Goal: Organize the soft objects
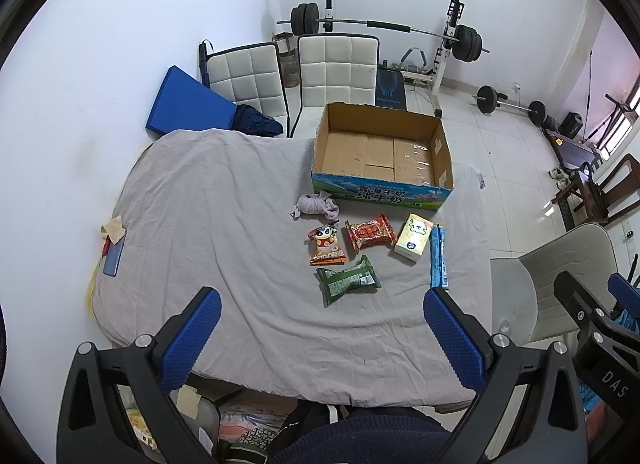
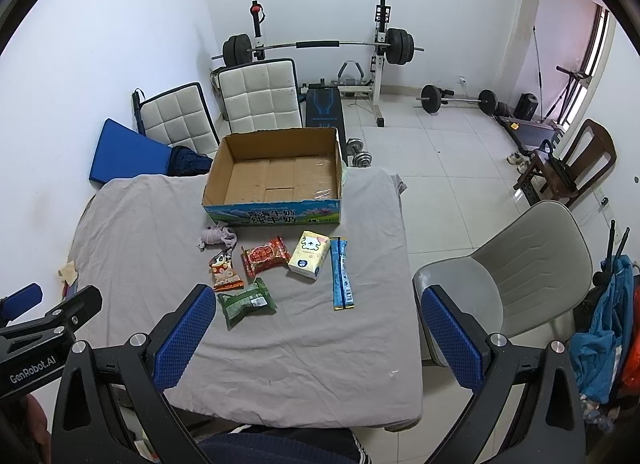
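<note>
Home-gym room: white walls, tiled floor, barbell rack (image 1: 384,30) at upper centre behind a counter (image 1: 224,200) draped in wrinkled grey cloth.

Left claw (image 1: 322,338) held high over the counter's near edge, blue pads spread wide, gripping nothing. Right claw (image 2: 316,338) likewise wide and empty, hanging over the near right part of the counter; probably a starting pose, with both claws pulled back so every item stays in sight.

Nearest, at centre frame: green packet (image 1: 348,280). Just beyond: panda snack bag (image 1: 326,248), red packet (image 1: 370,232), tissue pack (image 1: 414,238), and a long blue sachet (image 1: 438,258) lying lengthwise at the right. Further up, a bundle of pale lilac cloth (image 1: 316,204) just beside the cardboard box (image 1: 380,192), which stands open and empty at upper centre; likely the destination, with the 6 items laid apart in front for single picks.

Hard to make out: packet lettering too small to read; a blue flat thing (image 1: 114,258) and a scrap of paper at the counter's left edge, unidentifiable. Lower frame cut off by claw bodies and a dark sleeve or lap.
</note>
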The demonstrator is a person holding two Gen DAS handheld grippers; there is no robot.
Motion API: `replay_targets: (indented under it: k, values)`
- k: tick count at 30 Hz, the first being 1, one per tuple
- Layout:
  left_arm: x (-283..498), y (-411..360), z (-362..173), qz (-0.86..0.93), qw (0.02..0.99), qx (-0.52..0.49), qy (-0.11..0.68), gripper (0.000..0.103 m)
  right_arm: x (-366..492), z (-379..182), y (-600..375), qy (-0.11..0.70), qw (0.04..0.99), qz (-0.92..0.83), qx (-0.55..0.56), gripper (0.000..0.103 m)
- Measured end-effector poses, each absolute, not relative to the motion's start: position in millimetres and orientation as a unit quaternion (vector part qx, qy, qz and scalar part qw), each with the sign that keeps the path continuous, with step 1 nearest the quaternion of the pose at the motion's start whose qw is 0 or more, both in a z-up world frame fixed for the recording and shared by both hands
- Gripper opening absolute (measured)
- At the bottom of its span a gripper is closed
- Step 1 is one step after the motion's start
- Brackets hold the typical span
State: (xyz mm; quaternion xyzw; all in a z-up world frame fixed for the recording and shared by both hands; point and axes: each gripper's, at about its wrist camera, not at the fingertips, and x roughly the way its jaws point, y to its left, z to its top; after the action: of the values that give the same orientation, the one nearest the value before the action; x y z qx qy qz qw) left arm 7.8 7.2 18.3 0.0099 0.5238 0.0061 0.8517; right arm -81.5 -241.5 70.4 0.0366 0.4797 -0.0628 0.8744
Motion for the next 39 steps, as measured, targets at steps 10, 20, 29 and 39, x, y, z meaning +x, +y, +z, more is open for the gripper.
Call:
replay_targets:
  k: [10, 20, 29, 39]
  values:
    - [6, 10, 18, 0.010, 0.852, 0.010, 0.523, 0.103, -79, 69, -240, 0.481, 0.874, -0.058, 0.033, 0.103]
    - [5, 10, 17, 0.009, 0.852, 0.009, 0.524, 0.103, -78, 67, -240, 0.483, 0.873, -0.057, 0.034, 0.103]
    - [5, 9, 16, 0.008, 0.851, 0.009, 0.525, 0.103, -78, 66, -240, 0.484, 0.873, -0.057, 0.033, 0.103]
    - [32, 10, -11, 0.009, 0.843, -0.010, 0.537, 0.103, -56, 38, -255, 0.502, 0.862, -0.058, 0.048, 0.103]
